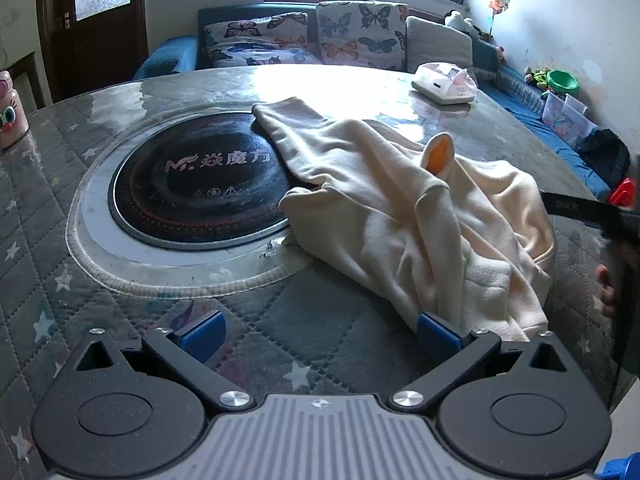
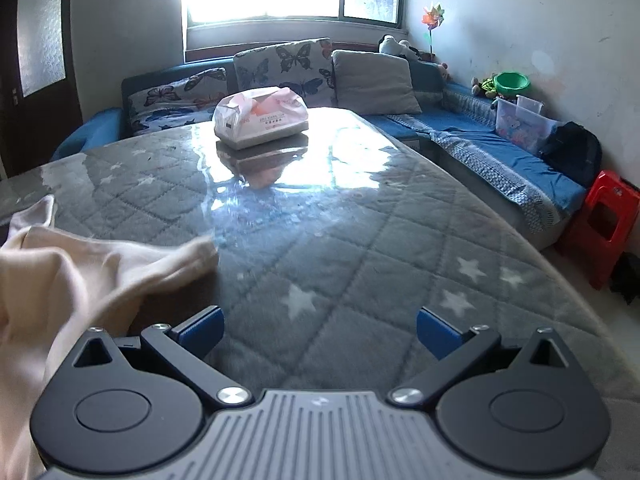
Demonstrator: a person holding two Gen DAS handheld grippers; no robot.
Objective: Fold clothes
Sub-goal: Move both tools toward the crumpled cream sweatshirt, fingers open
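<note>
1. We see the cream garment (image 1: 420, 216) lying in a loose, wrinkled heap on the quilted table (image 1: 280, 320), right of the round cooktop (image 1: 200, 184). One long part stretches to the far left, over the cooktop's edge; a small orange-lined flap stands up near the middle.
2. We find no flat, squared layers or neat edges anywhere on it, so we judge the folding is not finished: the garment would have to be spread out and laid over itself.
3. Our left gripper (image 1: 320, 334) hangs low at the near edge of the heap, jaws spread wide and holding nothing. Its right pad sits just at the cloth's near hem; whether it touches, we cannot tell.
4. Our right gripper (image 2: 320, 330) is over bare table to the right of the garment (image 2: 60, 280), jaws equally wide, nothing between them.
5. A tissue pack (image 2: 262, 118) stands at the far side, well apart from the cloth.
</note>
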